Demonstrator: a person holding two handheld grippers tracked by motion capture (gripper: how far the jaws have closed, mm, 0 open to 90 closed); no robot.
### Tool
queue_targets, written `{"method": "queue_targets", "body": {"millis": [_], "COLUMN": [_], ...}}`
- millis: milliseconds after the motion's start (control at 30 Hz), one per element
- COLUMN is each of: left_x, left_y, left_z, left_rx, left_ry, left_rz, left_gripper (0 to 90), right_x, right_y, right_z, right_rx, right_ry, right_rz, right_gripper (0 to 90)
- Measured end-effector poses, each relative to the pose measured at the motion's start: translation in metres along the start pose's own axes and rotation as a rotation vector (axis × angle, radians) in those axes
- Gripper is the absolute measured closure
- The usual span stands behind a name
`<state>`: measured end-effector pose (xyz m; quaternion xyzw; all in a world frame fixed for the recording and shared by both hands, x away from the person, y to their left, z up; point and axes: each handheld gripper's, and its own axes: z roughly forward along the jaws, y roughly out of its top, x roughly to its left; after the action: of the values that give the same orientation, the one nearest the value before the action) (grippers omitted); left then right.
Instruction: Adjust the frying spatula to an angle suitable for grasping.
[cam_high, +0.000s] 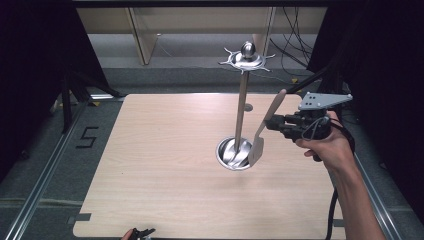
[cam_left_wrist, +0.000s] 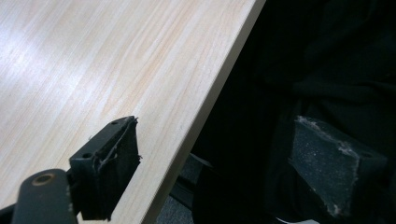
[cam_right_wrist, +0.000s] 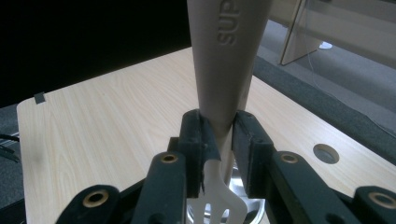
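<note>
Right hand (cam_high: 332, 145) level, tongs (cam_high: 268, 123) clamping spatula (cam_high: 263, 131) upright.

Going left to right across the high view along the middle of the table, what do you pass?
Bare wooden table → round metal base of the utensil stand → beige slotted spatula, hanging blade down → right gripper clamped on its handle → the person's hand.

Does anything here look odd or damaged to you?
One thing: the black pad on the left gripper looks frayed and torn along its edge. Otherwise nothing stands out: the right gripper holds the beige spatula beside the metal stand, whose round base sits flat on the table.
</note>
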<state>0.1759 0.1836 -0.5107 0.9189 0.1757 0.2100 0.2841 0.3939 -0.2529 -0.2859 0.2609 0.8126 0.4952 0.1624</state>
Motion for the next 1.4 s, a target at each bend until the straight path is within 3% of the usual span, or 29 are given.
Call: {"method": "queue_targets", "body": {"millis": [300,700,733,867,1100,1133,1400], "left_x": [0.000,0.000,0.000,-0.001,0.000,0.000,0.000], "left_y": [0.000,0.000,0.000,0.000,0.000,0.000,0.000], "left_z": [0.001,0.000,0.000,0.000,-0.001,0.000,0.000], "left_rx": [-0.008,-0.002,-0.001,-0.008,-0.001,-0.002,0.000], "left_ry": [-0.011,0.014,0.013,0.016,0.018,0.013,0.016], "left_rz": [0.000,0.000,0.000,0.000,0.003,-0.002,0.003], "left_gripper": [14.9,14.9,14.9,14.9,14.9,14.9,14.9], "right_x": [-0.006,-0.011,-0.012,-0.012,-0.016,-0.017,-0.016], "right_y": [0.016,0.032,0.032,0.036,0.038,0.039,0.042], "right_z": [0.003,0.011,0.013,0.012,0.015,0.015,0.020], "right_rx": [0.015,0.037,0.017,0.042,0.028,0.056,0.047], "right_ry": [-0.018,-0.013,-0.025,-0.014,-0.032,-0.020,-0.025], "right_rz": [0.000,0.000,-0.011,0.012,0.007,0.019,0.026], "right_gripper": [74.8,74.8,74.8,74.8,74.8,74.8,74.8]}}
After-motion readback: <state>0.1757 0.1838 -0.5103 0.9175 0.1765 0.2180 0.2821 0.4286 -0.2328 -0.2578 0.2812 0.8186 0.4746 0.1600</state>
